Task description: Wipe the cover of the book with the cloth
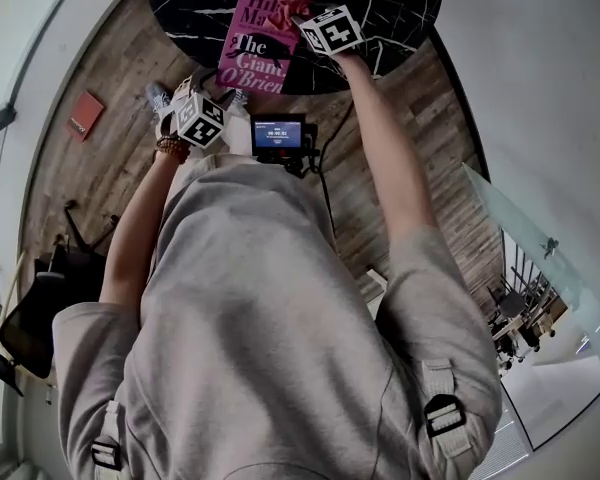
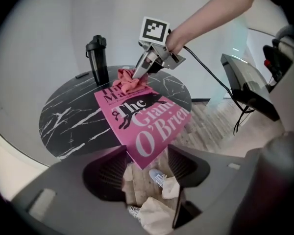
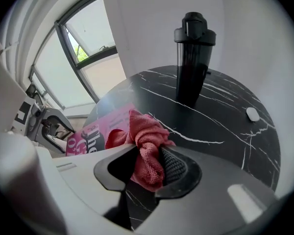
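A pink book (image 2: 142, 116) lies on the round black marble table (image 2: 68, 116), its near corner jutting over the table's edge. That corner sits between the tips of my left gripper (image 2: 147, 151), whose jaws stand open with neither pad pressing on it. My right gripper (image 3: 148, 153) is shut on a bunched pink-red cloth (image 3: 144, 143). From the left gripper view, the right gripper (image 2: 139, 73) holds the cloth (image 2: 129, 81) down on the book's far end. The head view shows the book (image 1: 260, 43) at the table's near rim.
A tall black bottle (image 3: 192, 58) stands on the far side of the table, and a small white object (image 3: 253, 114) lies near its right rim. Wood floor and the person's shoes (image 2: 159, 177) show below the table edge. A chair (image 1: 30, 318) stands at the left, a glass panel (image 1: 520, 228) at the right.
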Demonstrator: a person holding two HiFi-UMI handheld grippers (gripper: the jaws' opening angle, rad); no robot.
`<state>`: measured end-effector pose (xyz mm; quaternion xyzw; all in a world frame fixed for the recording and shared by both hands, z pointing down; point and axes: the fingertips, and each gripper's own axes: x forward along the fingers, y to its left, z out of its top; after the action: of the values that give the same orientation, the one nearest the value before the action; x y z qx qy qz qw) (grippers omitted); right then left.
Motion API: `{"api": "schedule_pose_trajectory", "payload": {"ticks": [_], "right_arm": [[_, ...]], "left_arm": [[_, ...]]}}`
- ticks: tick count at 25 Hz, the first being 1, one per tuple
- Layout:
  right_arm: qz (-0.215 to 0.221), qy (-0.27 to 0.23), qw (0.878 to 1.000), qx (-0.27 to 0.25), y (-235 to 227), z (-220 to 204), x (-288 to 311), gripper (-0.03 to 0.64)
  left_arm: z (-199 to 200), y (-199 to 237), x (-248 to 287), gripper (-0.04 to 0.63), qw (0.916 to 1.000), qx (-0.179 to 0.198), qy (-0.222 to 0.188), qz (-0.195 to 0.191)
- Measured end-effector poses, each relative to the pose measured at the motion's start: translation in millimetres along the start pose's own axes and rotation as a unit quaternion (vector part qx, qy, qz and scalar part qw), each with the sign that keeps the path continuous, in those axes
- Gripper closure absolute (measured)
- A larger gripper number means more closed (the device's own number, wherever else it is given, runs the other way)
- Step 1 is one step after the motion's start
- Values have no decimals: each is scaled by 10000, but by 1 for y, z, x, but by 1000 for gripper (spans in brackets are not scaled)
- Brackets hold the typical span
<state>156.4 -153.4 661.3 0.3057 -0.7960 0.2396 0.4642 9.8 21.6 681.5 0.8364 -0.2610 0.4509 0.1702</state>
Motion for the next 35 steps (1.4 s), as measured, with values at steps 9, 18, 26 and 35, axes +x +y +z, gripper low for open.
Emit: {"api": "schedule_pose_trajectory", "payload": {"ticks": [9,18,26,35], "right_arm": [[-97,163,9994,-282,5,-1,0,485],[-10,230,9992,-325,15,-6,0,488],[80,281,9985,-468,25,-10,0,488],[341,440,9960,-694,47,-20,-3,489]], "left_arm": [[1,1,4,324,9998,-41,148,158],[0,1,4,322,9996,-44,232,153],[0,2,5,321,9996,-50,239,136],[1,2,5,318,9996,-59,237,141]]}}
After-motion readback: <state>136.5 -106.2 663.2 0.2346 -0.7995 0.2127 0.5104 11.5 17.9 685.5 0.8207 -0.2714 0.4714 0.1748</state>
